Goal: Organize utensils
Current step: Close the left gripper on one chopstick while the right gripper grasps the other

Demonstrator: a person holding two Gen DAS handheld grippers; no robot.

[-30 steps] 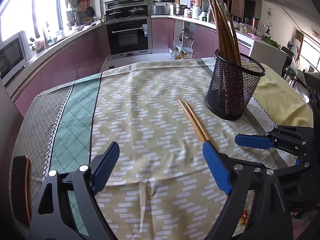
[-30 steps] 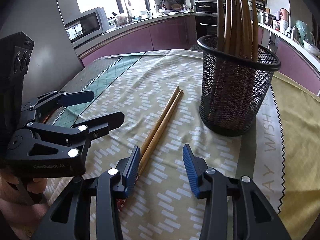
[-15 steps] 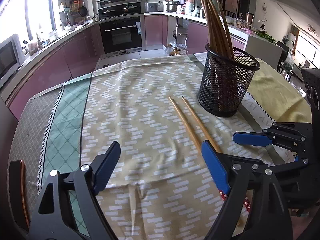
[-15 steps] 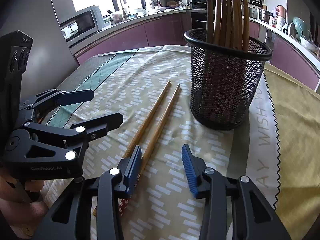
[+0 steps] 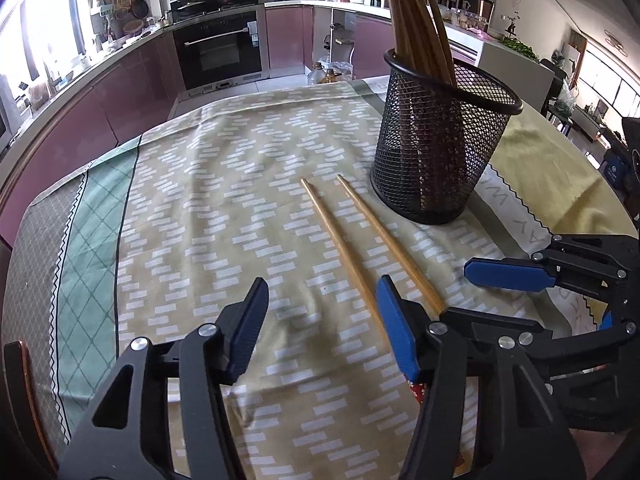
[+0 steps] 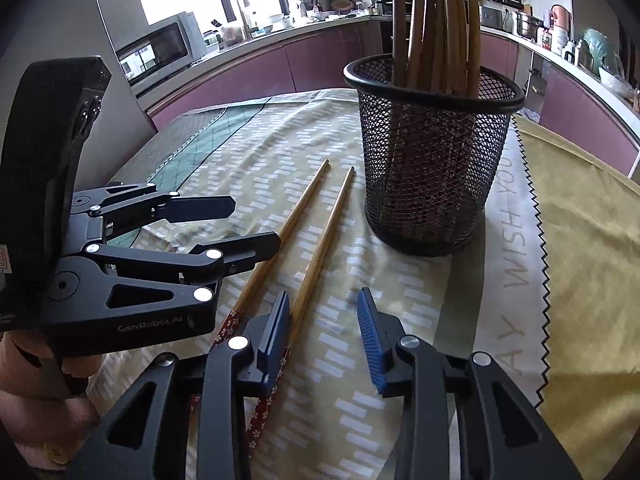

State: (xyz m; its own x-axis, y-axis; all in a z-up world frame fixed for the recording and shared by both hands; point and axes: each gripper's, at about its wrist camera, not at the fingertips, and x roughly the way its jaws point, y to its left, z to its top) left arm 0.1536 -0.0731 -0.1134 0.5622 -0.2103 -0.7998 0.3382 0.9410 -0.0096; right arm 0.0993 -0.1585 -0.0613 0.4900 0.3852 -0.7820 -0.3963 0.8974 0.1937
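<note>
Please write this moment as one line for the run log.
left gripper: closing, nothing pinched | right gripper: closing, one chopstick between jaws, not pinched | holder: upright, holds chopsticks | two chopsticks lie on cloth

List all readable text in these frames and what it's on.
"GenRobot.AI": side of the left gripper, small but legible.
"AY WISH YOU": partial wording on the pale strip of the tablecloth; the start is cut off.
Oven markings, countertop items: too small to read.

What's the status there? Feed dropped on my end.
Left hand-held gripper closing, nothing gripped. Right hand-held gripper closing, one chopstick between its pads, untouched. Two chopsticks flat beside the mesh holder. Path clear.
</note>
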